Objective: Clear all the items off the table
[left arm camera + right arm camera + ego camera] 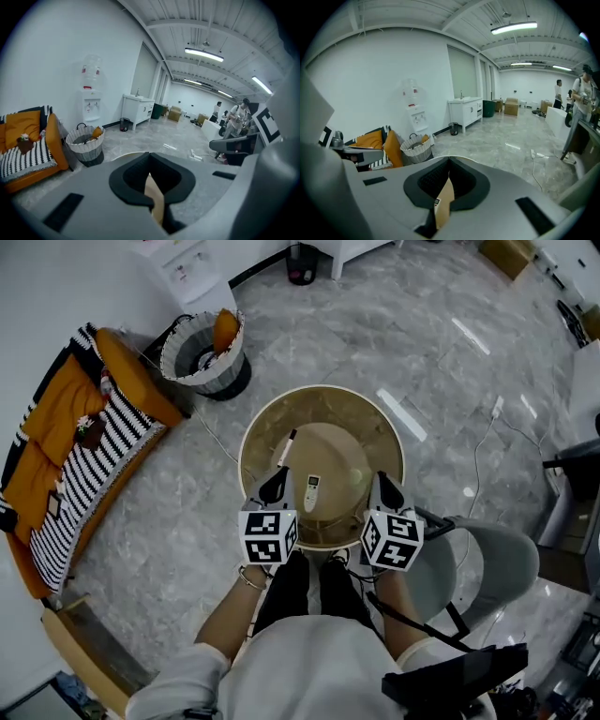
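A white remote control (311,493) lies near the front of the round tan table (265,431). A dark pen (287,446) rests farther back and to its left. My left gripper (275,486) hovers at the table's near edge, just left of the remote, jaws shut and empty. To the remote's right, my right gripper (386,489) is level with the left one, its jaws together with nothing between them. In the left gripper view (151,174) and the right gripper view (449,177) only a thin slit of tan tabletop shows between the pads.
A woven basket (202,352) with an orange item stands on the floor beyond the table, to the left. An orange and striped sofa (84,446) lines the left wall. A grey chair (487,559) is at my right, and a cable (483,442) trails across the marble floor.
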Demonstrator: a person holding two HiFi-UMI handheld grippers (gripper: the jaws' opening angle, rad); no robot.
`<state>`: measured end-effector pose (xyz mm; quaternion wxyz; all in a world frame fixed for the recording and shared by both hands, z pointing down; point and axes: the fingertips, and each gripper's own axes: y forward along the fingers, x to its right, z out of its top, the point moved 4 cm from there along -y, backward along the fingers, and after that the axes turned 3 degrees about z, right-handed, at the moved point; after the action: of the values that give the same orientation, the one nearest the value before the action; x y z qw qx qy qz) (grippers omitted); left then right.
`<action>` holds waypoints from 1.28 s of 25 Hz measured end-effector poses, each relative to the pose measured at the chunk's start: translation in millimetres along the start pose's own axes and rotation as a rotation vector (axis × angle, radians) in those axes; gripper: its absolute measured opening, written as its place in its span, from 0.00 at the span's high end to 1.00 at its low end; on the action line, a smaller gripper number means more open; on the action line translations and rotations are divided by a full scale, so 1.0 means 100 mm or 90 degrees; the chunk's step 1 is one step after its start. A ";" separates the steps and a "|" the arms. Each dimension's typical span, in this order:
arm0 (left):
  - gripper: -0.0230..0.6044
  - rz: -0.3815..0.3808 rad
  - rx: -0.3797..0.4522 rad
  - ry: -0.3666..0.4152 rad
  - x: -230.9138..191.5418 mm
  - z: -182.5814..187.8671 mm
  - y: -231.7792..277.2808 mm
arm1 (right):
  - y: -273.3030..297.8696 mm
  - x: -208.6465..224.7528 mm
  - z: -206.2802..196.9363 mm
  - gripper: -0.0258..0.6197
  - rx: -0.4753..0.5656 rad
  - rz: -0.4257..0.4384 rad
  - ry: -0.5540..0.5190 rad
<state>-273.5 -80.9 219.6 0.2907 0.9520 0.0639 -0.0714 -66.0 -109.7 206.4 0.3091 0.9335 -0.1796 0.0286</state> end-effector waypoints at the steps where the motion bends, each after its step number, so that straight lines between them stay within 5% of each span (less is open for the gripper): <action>1: 0.95 -0.002 -0.003 -0.004 -0.01 -0.08 0.08 | 0.07 0.02 -0.06 0.92 -0.001 0.003 0.001; 15: 0.95 0.025 -0.152 -0.046 -0.67 -2.31 1.17 | 1.26 0.00 -2.25 0.92 -0.138 0.005 0.054; 27: 0.95 0.032 -0.192 -0.055 -0.54 -2.71 1.36 | 1.31 0.11 -2.60 0.92 -0.152 0.001 0.079; 32: 0.74 0.003 -0.223 -0.012 -0.39 -2.84 1.52 | 1.33 0.17 -2.73 0.92 -0.163 -0.006 0.088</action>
<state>-258.5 -49.4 541.8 0.4530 0.8861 0.0705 -0.0677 -81.6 -53.5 504.3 0.4375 0.8831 -0.1553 0.0683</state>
